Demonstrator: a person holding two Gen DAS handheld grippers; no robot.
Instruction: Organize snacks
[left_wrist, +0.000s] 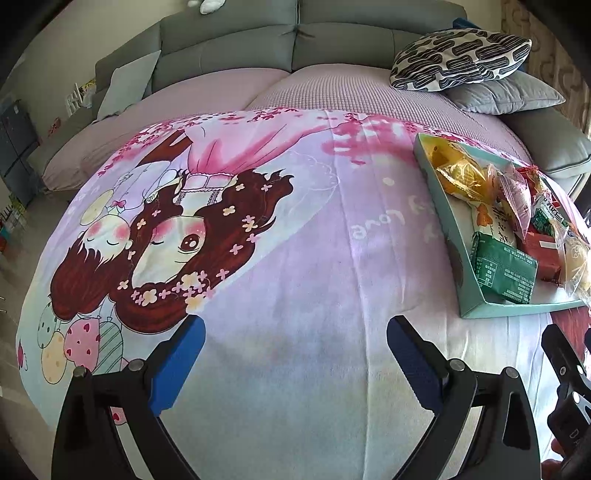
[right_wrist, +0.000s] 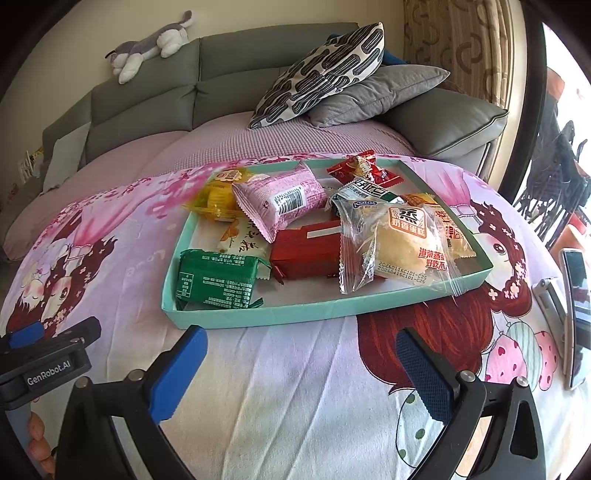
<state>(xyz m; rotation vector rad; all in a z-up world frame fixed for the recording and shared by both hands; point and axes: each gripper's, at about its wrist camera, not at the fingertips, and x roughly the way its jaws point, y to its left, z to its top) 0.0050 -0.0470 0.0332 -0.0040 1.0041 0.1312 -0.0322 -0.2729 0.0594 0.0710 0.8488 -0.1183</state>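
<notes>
- Both grippers hover empty over the cartoon blanket (right_wrist: 295, 387): the right gripper (right_wrist: 301, 363) with its blue pads spread wide, the left gripper (left_wrist: 295, 356) likewise apart.
- Just beyond the right gripper sits a teal tray (right_wrist: 295, 314) on the blanket.
- Snacks fill the tray: a green packet (right_wrist: 216, 280), red box (right_wrist: 306, 254), pink packet (right_wrist: 280, 201) and clear-wrapped cake (right_wrist: 402, 247).
- A phone (right_wrist: 576, 314) stands at the right.

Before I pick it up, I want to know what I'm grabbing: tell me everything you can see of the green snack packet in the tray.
The green snack packet is a flat, rectangular pillow pack of glossy foil-like film with crimped, serrated ends and small white print, back side up. It lies flat in the near left corner of the teal tray, sealed and slightly crumpled. A white packet lies just behind it and a red packet is at its right end. Neither hand-held gripper touches it.
</notes>
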